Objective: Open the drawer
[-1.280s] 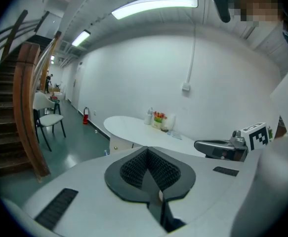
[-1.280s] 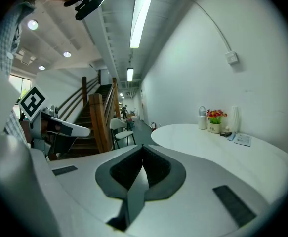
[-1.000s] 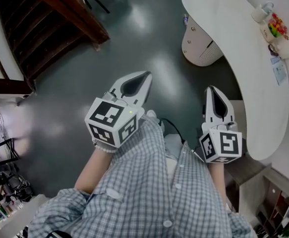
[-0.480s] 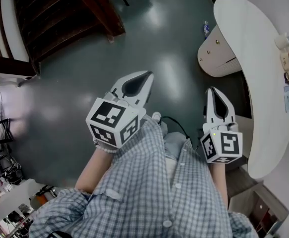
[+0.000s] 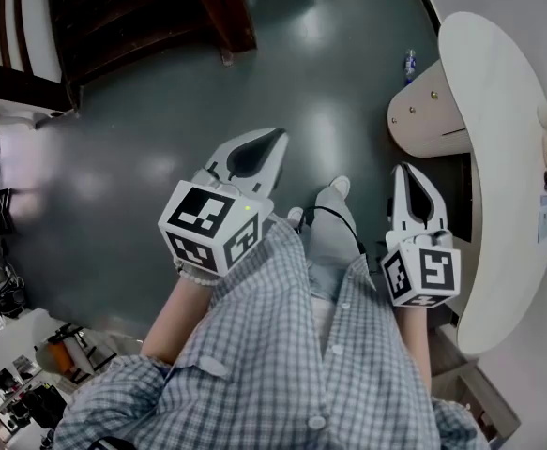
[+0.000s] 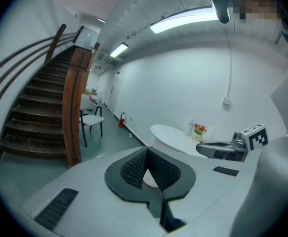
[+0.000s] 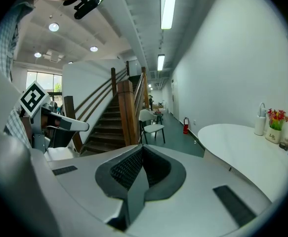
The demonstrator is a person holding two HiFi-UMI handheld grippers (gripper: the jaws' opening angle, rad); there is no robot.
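A white rounded cabinet (image 5: 425, 118) with small knobs on its front stands under the curved white table (image 5: 498, 157), at the upper right of the head view. I cannot make out a drawer line on it. My left gripper (image 5: 275, 139) is held out over the grey floor, shut and empty. My right gripper (image 5: 406, 171) points forward beside the table's edge, some way short of the cabinet, also shut with nothing in it. In the left gripper view the left gripper (image 6: 147, 164) has its pads together, with the table (image 6: 176, 137) beyond. In the right gripper view the right gripper (image 7: 141, 162) is likewise shut.
A dark wooden staircase (image 5: 142, 17) rises at the upper left. A chair (image 7: 151, 125) and a red fire extinguisher (image 7: 185, 125) stand by the far wall. A cup and flowers (image 7: 274, 125) sit on the table. A small bottle (image 5: 410, 64) lies on the floor. Cluttered shelves (image 5: 10, 382) fill the lower left.
The person has walked forward: the staircase slid up and left in the head view, while the table and cabinet moved right and nearer. Both grippers kept their pose and stayed shut.
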